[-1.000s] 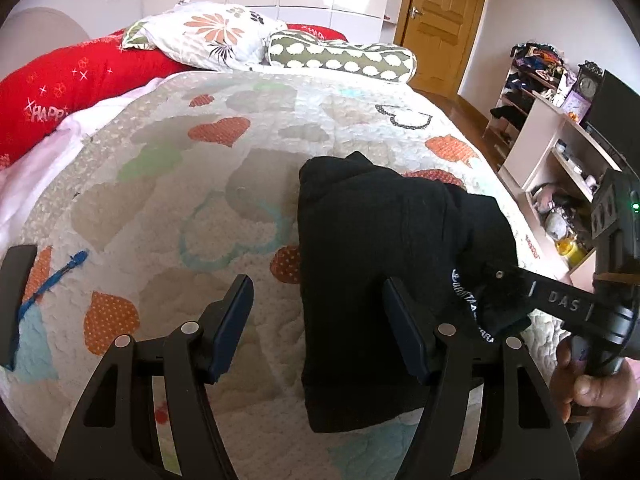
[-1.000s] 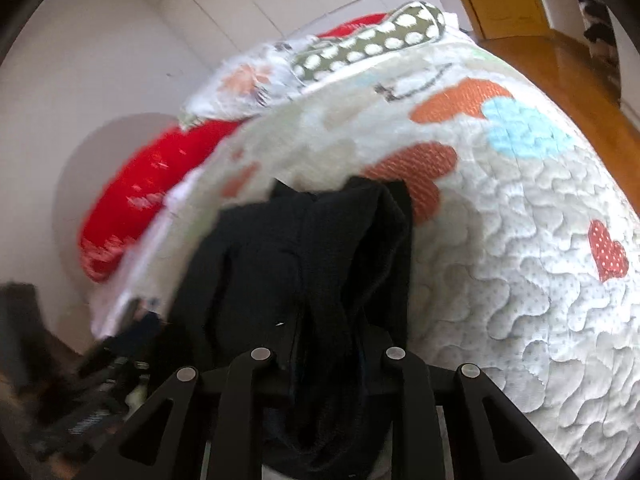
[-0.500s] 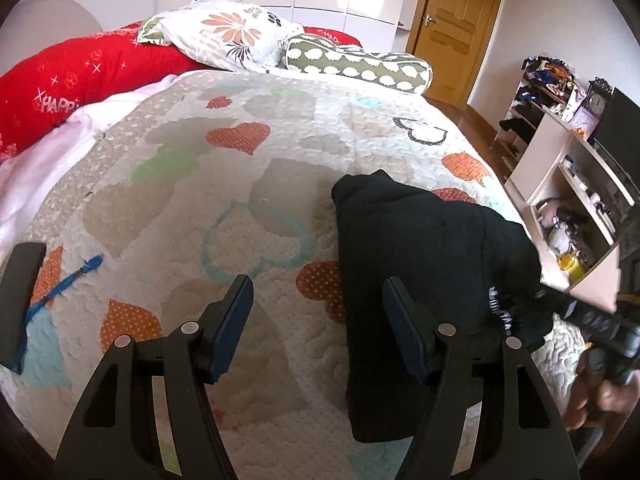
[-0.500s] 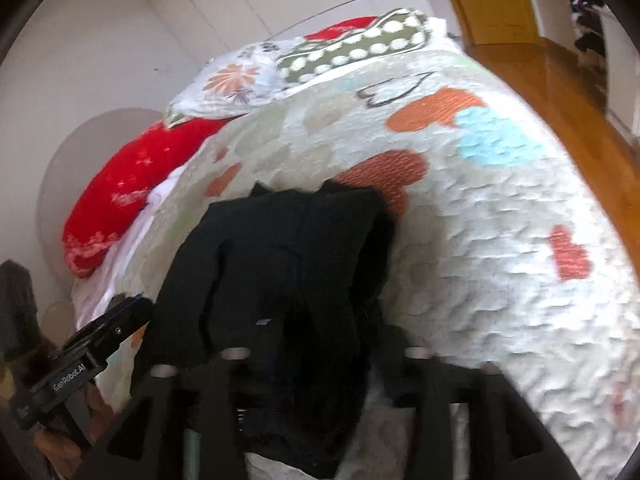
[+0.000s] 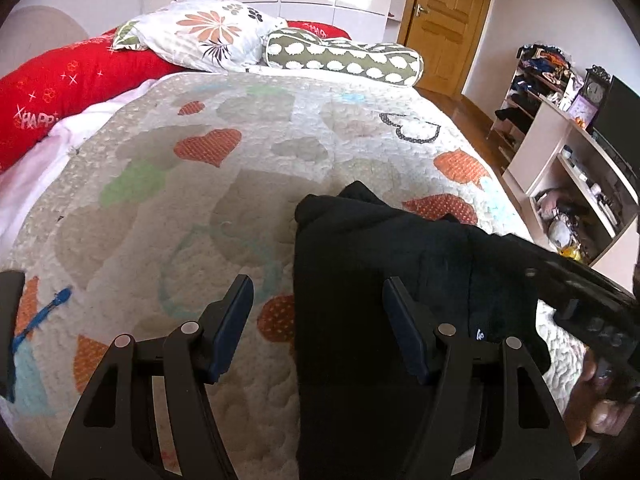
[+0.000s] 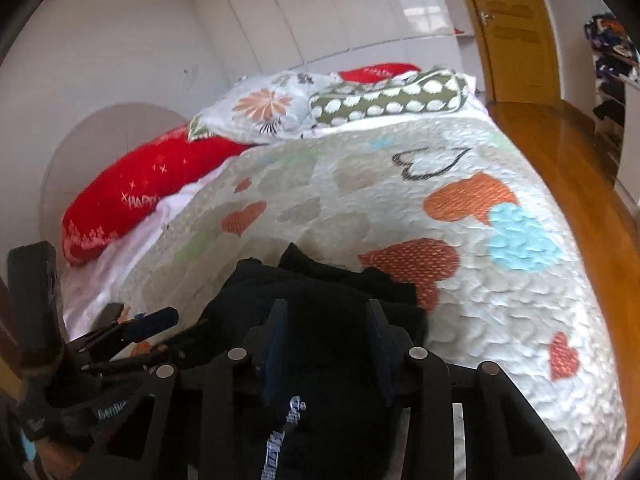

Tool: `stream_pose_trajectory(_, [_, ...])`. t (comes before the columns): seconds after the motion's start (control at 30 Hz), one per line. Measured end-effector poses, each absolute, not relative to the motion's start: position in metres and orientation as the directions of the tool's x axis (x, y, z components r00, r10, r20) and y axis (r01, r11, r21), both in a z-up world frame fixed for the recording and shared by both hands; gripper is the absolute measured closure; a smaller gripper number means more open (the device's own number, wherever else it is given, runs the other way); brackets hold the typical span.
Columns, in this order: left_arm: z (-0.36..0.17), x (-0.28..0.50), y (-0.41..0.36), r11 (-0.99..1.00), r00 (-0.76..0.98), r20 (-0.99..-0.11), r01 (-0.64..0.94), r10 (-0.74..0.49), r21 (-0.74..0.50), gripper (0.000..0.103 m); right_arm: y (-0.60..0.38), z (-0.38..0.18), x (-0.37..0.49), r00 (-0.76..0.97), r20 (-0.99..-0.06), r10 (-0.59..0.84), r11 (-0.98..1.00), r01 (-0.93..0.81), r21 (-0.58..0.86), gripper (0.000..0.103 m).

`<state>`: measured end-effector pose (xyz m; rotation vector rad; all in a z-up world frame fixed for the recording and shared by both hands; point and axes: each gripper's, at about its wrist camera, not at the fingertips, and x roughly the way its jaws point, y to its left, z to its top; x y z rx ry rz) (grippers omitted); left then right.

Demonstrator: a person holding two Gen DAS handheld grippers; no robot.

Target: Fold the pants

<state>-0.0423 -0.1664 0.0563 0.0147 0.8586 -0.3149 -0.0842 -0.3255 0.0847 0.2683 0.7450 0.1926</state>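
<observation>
Black pants (image 5: 380, 248) lie folded in a thick stack on the heart-patterned quilt (image 5: 200, 208). My left gripper (image 5: 316, 284) hovers open over the stack's left edge; its right finger (image 5: 400, 320) is above the cloth and its left finger (image 5: 236, 308) above bare quilt. In the right wrist view my right gripper (image 6: 326, 308) has a bunch of the pants (image 6: 256, 280) with white lettering between its jaws. The jaws are closing and both pads touch the cloth. A person's hand (image 5: 600, 408) holds that tool at the lower right.
A red bolster (image 5: 60, 80), a flowered pillow (image 5: 208, 36) and a green spotted bolster (image 5: 344, 58) line the head of the bed. The quilt's right edge drops to a wooden floor (image 6: 560, 152). Shelves (image 5: 580, 184) and a door (image 5: 452, 20) stand beyond it.
My right gripper has risen and rolled more level, and its jaws stand wider around the bunched cloth than a second ago. My left gripper has shifted sideways over the quilt, still open.
</observation>
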Motion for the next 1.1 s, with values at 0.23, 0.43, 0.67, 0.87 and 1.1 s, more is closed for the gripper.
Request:
stream_pose_trajectory(0.23, [0.046,-0.033,-0.170,0.955,0.608,-0.748,0.274,-0.264,-0.114,0.025,-0.327,0.049,-0.051,0.657,-0.721,0.221,0.962,-0.024,0.273,0.066])
stream_pose_trajectory(0.43, [0.046,-0.033,-0.171,0.956,0.611,-0.748,0.272,-0.261,-0.111,0.025,-0.328,0.051,-0.052,0.663,-0.717,0.217,0.962,-0.022,0.271,0.066])
stream_pose_trajectory(0.67, [0.054,-0.047,-0.166,0.959,0.617,-0.745,0.262,-0.254,-0.111,0.025,-0.319,0.081,-0.088,0.693,-0.694,0.196,0.974,-0.059,0.217,0.066])
stream_pose_trajectory(0.87, [0.057,-0.063,-0.166,0.960,0.625,-0.742,0.266,-0.242,-0.089,0.025,-0.308,0.081,-0.114,0.677,-0.698,0.233,0.968,-0.094,0.233,0.066])
stream_pose_trajectory(1.1, [0.054,-0.073,-0.166,0.963,0.639,-0.736,0.261,-0.224,-0.068,0.025,-0.298,0.061,-0.131,0.639,-0.732,0.235,0.970,-0.107,0.217,0.066])
